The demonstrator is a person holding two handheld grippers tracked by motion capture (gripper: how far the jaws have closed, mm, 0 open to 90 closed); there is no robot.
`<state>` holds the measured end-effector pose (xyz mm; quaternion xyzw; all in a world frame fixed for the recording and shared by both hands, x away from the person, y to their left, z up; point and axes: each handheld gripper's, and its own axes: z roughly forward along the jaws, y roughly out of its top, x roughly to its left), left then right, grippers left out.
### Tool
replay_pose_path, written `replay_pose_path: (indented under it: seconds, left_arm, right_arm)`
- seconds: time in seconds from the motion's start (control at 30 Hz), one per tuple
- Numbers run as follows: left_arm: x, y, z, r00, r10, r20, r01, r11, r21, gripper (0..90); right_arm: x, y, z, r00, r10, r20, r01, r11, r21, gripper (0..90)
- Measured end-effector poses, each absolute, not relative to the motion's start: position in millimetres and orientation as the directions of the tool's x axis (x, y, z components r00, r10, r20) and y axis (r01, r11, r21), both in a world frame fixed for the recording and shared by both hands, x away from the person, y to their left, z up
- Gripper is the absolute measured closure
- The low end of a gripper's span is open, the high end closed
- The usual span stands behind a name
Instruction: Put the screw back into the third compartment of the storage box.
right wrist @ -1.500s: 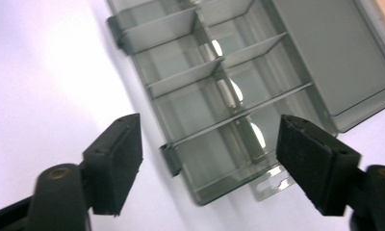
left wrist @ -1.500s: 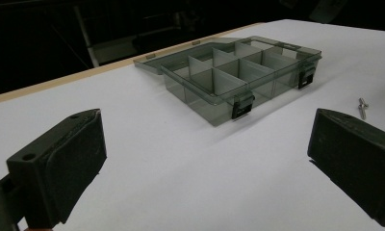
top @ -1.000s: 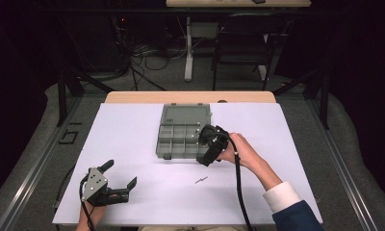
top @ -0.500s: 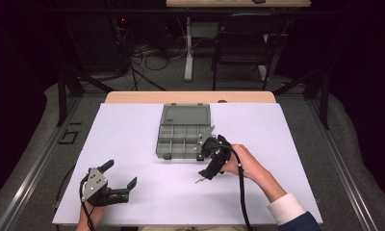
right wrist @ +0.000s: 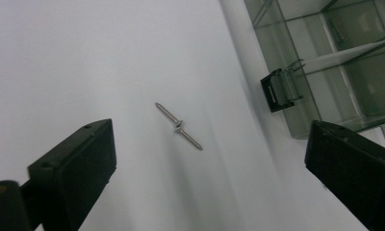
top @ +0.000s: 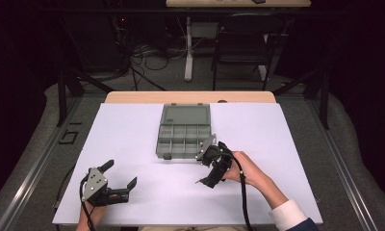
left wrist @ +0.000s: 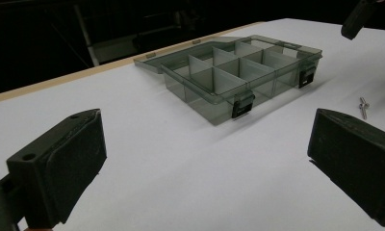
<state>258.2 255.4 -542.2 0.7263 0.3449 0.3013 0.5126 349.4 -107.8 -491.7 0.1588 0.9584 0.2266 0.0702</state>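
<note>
Now the right gripper [right wrist: 205,159], jaws just opened wide and empty, hovers over two screws [right wrist: 179,126] lying head to head on the white table [top: 133,139] beside the compartment box [top: 183,132]; next, probably lower and close. The left gripper [top: 119,175] rests open.

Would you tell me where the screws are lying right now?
The screws lie head to head on the white table, just in front of the organizer box, beneath the right gripper.

White-covered table [top: 133,139]. On it: an open grey compartment box [top: 183,131]. Two screws [right wrist: 178,126] lie just beside it.
</note>
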Motion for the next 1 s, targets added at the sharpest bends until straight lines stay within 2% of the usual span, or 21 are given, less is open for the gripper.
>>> replay_pose_path:
  seconds: [0.13, 0.23, 0.33, 0.6, 1.0]
  left_arm:
    - [258.3, 255.1, -542.3, 0.580, 0.810, 0.085, 0.190, -0.236, 0.953, 0.0]
    - [258.3, 255.2, -542.3, 0.579, 0.811, 0.086, 0.190, -0.236, 0.953, 0.0]
    - [258.3, 255.1, -542.2, 0.580, 0.810, 0.085, 0.190, -0.236, 0.953, 0.0]
    - [258.0, 255.3, -542.1, 0.580, 0.810, 0.085, 0.189, -0.235, 0.953, 0.0]
    - [258.1, 255.3, -542.2, 0.579, 0.811, 0.085, 0.191, -0.236, 0.953, 0.0]
  right_arm:
    - [346.7, -108.6, -494.7, -0.945, 0.321, -0.067, 0.258, 0.853, 0.454, 14.5]
    - [345.8, -108.1, -498.3, -0.948, 0.311, -0.067, 0.251, 0.860, 0.444, 17.6]
    - [345.1, -105.8, -503.5, -0.951, 0.301, -0.074, 0.240, 0.868, 0.435, 24.7]
    - [345.4, -95.3, -519.4, -0.963, 0.255, -0.082, 0.202, 0.893, 0.401, 52.6]
    - [353.2, -98.2, -532.9, -0.971, 0.238, -0.008, 0.217, 0.898, 0.384, 81.0]
